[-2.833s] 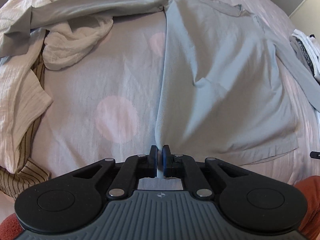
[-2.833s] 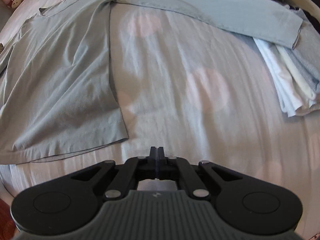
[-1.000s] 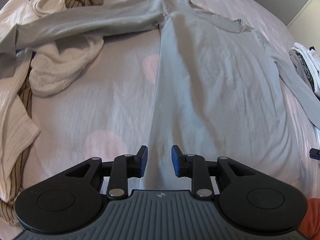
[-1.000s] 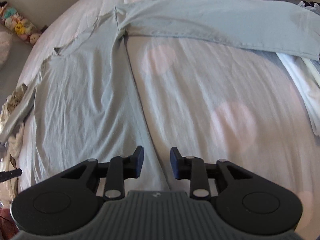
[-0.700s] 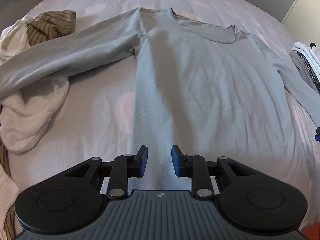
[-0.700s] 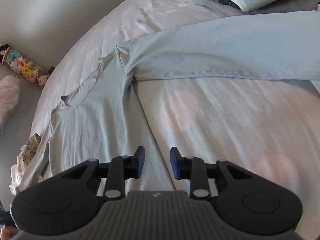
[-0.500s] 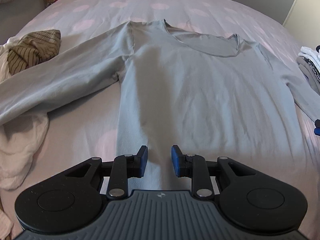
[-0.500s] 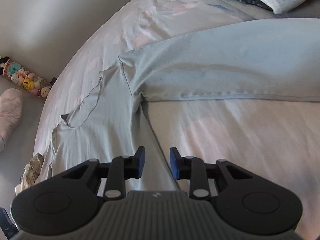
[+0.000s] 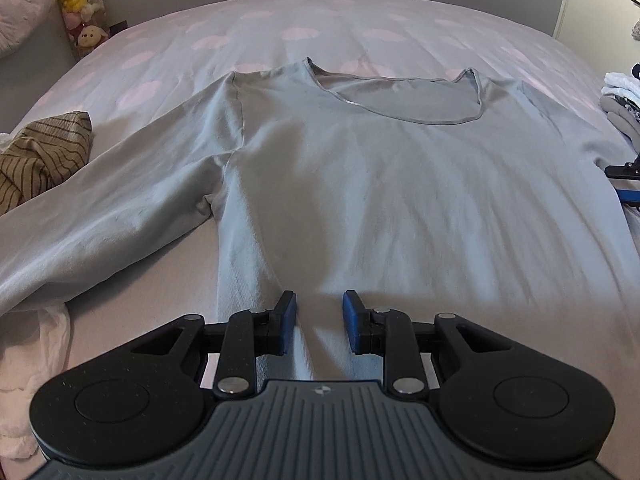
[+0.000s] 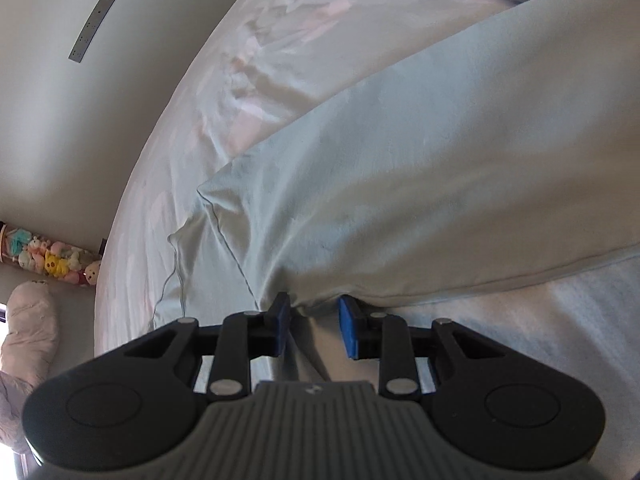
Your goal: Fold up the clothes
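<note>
A grey long-sleeved shirt (image 9: 400,184) lies spread flat on the bed, neckline at the far end and sleeves out to both sides. My left gripper (image 9: 319,320) is open just above the shirt's left side, a little short of the armpit, and holds nothing. In the right wrist view my right gripper (image 10: 310,320) is also open, its blue pads (image 10: 347,330) apart at the other armpit, where the sleeve (image 10: 460,168) joins the body. The fabric fold lies between the fingertips but is not pinched. The right gripper (image 9: 624,182) also shows at the right edge of the left wrist view.
A brown striped garment (image 9: 44,148) and a white one (image 9: 24,344) lie to the left of the shirt. Folded clothes (image 9: 624,108) are stacked at the right edge. The bed cover (image 9: 320,24) is lilac with pink spots. Plush toys (image 9: 80,4) stand by the wall.
Both grippers, open for the last second, travelled along the shirt's side edges from the hem end up to the armpits. The right one rolled and came in low and close to the sleeve.
</note>
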`<state>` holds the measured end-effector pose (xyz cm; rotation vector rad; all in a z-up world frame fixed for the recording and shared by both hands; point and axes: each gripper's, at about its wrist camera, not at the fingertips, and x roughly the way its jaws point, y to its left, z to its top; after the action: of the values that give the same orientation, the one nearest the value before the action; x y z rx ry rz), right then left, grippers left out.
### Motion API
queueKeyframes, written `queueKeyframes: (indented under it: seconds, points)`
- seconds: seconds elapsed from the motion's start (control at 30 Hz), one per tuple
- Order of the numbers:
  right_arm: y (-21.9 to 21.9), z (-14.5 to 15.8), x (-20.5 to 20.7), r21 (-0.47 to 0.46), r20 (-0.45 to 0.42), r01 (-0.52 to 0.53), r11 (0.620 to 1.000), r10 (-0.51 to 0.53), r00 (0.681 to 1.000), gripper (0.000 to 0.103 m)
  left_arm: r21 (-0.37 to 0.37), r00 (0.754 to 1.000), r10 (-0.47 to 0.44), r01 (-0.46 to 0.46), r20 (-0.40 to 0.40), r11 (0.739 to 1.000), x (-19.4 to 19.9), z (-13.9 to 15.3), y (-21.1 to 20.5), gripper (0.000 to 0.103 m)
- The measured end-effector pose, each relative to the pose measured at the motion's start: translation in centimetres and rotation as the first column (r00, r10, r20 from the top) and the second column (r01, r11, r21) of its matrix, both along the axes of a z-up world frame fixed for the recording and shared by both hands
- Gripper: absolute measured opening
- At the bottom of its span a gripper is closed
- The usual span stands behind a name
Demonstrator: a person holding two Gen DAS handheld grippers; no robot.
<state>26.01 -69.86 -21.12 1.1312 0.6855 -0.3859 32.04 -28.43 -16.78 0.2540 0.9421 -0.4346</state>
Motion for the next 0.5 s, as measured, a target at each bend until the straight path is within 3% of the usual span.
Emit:
queueKeyframes:
  seconds: [0.2, 0.23, 0.27, 0.37, 0.5]
  points:
    - [0.2, -0.7, 0.3, 0.059, 0.014, 0.076, 0.995, -0.077, 0.997, 0.031, 0.005, 1.0, -0.011, 0.011, 0.004, 1.0, 0.0, 0.0, 0.0, 0.024]
    - [0.4, -0.6, 0.4, 0.043, 0.007, 0.082, 0.996, -0.082, 0.997, 0.025, 0.006, 1.0, -0.011, 0.011, 0.003, 1.0, 0.0, 0.0, 0.0, 0.024]
    - [0.4, -0.5, 0.4, 0.022, 0.0, 0.089, 0.996, -0.089, 0.996, 0.004, 0.007, 1.0, -0.012, 0.012, 0.003, 1.0, 0.0, 0.0, 0.0, 0.024]
    - [0.5, 0.4, 0.1, -0.047, -0.01, 0.104, 0.994, -0.104, 0.994, 0.005, 0.005, 1.0, -0.012, 0.012, 0.001, 1.0, 0.1, 0.0, 0.0, 0.024]
    - [0.4, 2.6, 0.0, -0.227, -0.014, 0.049, 0.973, -0.053, 0.998, 0.004, -0.003, 1.0, -0.012, 0.012, -0.004, 1.0, 0.2, 0.0, 0.1, 0.024]
